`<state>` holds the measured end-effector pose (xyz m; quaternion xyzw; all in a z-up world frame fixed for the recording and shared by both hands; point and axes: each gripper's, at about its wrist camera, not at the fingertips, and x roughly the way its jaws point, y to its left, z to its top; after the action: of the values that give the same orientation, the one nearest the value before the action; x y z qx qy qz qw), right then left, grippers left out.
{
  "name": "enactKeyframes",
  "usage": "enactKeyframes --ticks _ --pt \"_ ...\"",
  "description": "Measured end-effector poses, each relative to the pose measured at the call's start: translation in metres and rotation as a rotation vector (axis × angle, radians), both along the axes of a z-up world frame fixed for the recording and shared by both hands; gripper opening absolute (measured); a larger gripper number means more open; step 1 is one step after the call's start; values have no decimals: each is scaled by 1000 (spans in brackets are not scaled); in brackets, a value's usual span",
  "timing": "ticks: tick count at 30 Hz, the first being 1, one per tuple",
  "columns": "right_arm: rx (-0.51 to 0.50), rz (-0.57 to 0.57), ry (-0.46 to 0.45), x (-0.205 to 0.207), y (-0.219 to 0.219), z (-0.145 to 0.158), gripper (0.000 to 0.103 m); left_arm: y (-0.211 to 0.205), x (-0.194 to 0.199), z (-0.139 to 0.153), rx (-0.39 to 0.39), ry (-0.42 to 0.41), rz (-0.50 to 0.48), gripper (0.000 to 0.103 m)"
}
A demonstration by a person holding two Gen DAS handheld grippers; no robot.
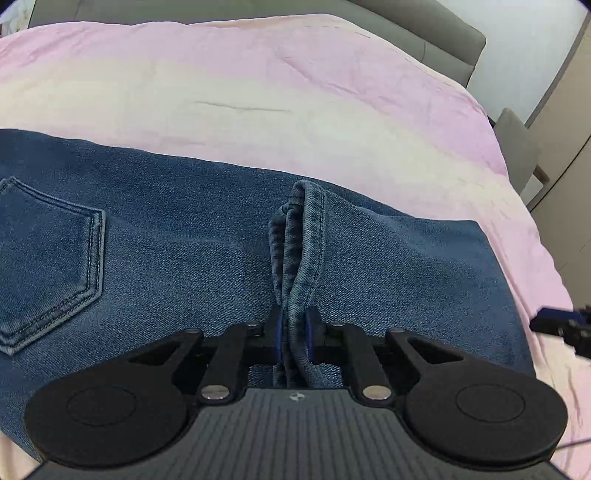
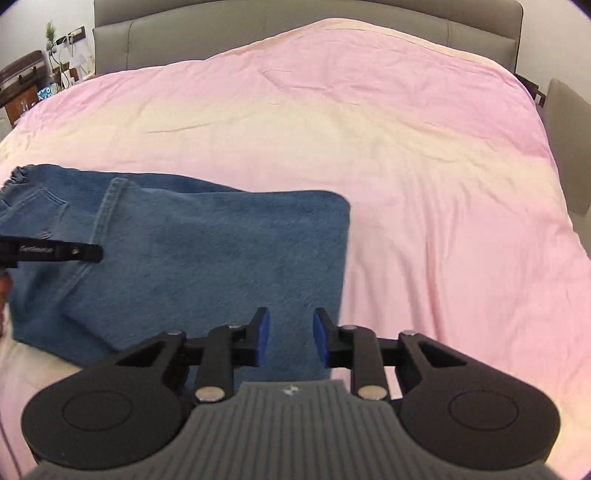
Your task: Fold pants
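Bright, even light; soft shadows, no glare; fisheye bend at edges; right view slightly blurred.

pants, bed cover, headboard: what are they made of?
Pants: blue denim, matte, going by the twill grain and double-stitched pocket. Bed cover: thin woven fabric, likely cotton, pink fading to cream, softly creased. Headboard: grey upholstered panels with seams; fabric or faux leather, cannot tell.

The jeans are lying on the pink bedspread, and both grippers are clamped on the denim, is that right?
Not quite. Only the left gripper is clamped on the jeans, pinching a bunched hem, as the left wrist view shows. The right gripper is open, its fingers apart above the denim and holding nothing, as the right wrist view shows. The jeans do lie on the pink bedspread.
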<state>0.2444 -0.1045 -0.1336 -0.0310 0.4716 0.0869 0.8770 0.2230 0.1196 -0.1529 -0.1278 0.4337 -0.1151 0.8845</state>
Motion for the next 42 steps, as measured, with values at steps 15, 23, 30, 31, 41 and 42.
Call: enactKeyframes --ticks 15,23,30,31,41,42 --pt "37 -75 123 147 -10 -77 0 -10 19 -14 0 38 -16 22" --pt "35 -30 158 115 -6 -49 1 -6 17 -9 -14 51 -15 23" --pt "26 74 173 14 0 -18 5 0 -1 7 11 68 -39 25" --pt "14 82 159 2 2 -18 5 0 -3 7 15 70 -44 25" --pt "-75 111 187 -1 24 -37 5 -5 -7 6 65 71 -52 26" --pt "-82 125 184 2 26 -34 7 -8 -5 10 67 66 -55 28"
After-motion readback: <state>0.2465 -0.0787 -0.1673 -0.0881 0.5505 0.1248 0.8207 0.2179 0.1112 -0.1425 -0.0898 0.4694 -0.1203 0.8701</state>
